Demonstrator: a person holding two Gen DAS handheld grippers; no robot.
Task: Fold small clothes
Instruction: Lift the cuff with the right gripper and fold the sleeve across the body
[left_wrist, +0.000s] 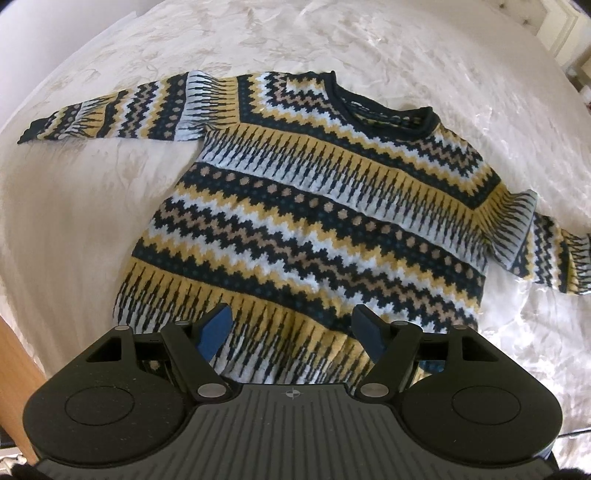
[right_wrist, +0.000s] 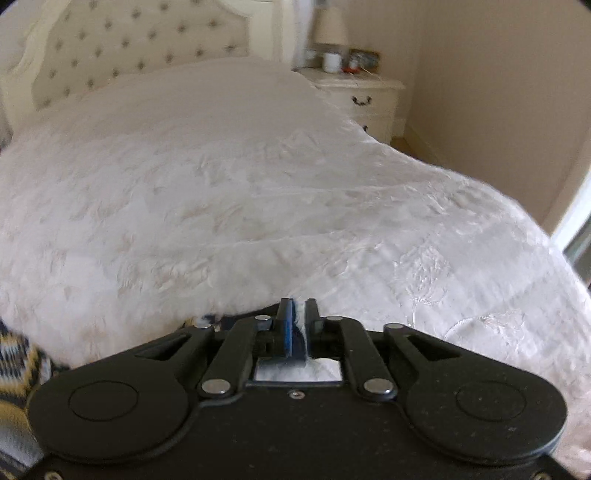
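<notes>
In the left wrist view, a patterned knitted sweater (left_wrist: 306, 206) was seen laid flat and face up on a white bedspread (left_wrist: 406, 55), its neckline turned away from the camera and both sleeves spread outward. The left gripper (left_wrist: 291, 332) was held above the hem with its jaws released and wide apart, nothing between the blue pads (left_wrist: 216, 332). No fold had yet been made. The knit was judged to be soft, thick and fairly light, likely to drape and stretch rather than hold a crease, and unlikely to slip on the textured cover. A good hold was judged to lie at a hem corner or at a sleeve cuff (left_wrist: 29, 134), where several layers could be pinched together.

In the right wrist view, the right gripper (right_wrist: 297, 314) was pointed across the bedspread toward a tufted headboard (right_wrist: 122, 40) and a nightstand (right_wrist: 364, 92). Its jaws were drawn close together; whether a bit of fabric was pinched between them could not be told. Only an edge of the sweater was visible at the lower left, beside the gripper body.
</notes>
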